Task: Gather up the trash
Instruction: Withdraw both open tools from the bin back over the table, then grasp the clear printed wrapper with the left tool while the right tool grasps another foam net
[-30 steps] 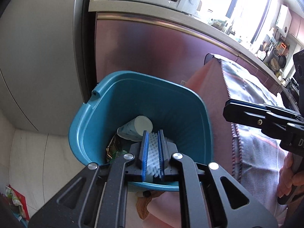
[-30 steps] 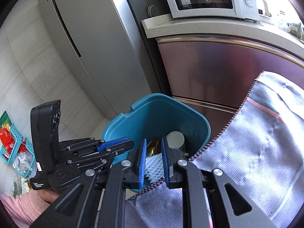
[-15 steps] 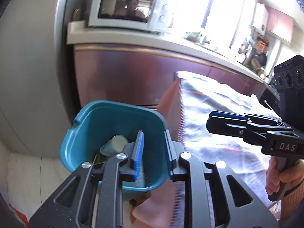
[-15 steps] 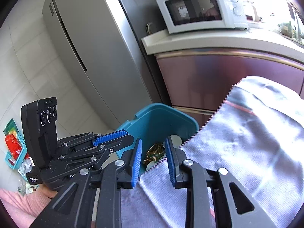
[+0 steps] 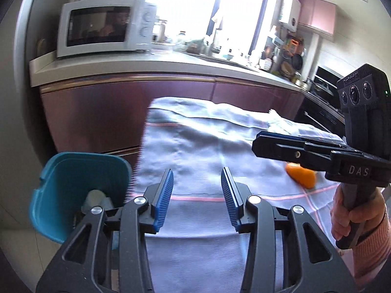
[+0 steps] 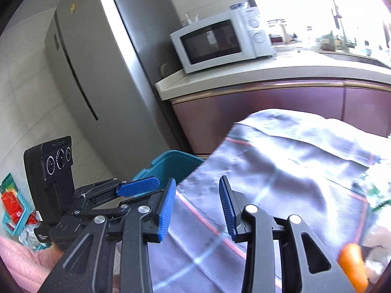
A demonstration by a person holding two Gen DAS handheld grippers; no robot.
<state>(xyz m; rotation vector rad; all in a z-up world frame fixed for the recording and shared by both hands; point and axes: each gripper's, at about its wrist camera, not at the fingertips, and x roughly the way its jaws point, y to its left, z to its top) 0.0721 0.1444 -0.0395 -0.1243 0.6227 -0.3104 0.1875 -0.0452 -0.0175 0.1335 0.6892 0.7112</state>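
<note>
A teal trash bin (image 5: 66,178) stands on the floor at the table's left end, with a pale paper cup (image 5: 94,199) inside; it also shows in the right wrist view (image 6: 171,164). My left gripper (image 5: 197,193) is open and empty over the cloth-covered table (image 5: 195,146). My right gripper (image 6: 197,204) is open and empty over the same cloth (image 6: 281,171); from the left wrist view it shows at the right (image 5: 293,144). An orange peel piece (image 5: 301,175) lies on the cloth, also low right in the right wrist view (image 6: 353,266).
A counter with a white microwave (image 5: 102,25) runs behind the table over maroon cabinets (image 5: 110,112). A steel fridge (image 6: 97,73) stands at the left. A teal basket with red packets (image 6: 14,210) sits on the floor. Pale scraps (image 6: 377,236) lie near the peel.
Both grippers held white foam over the bin, then opened and let it go. Both have since lifted and swung right, from the bin to over the table.
</note>
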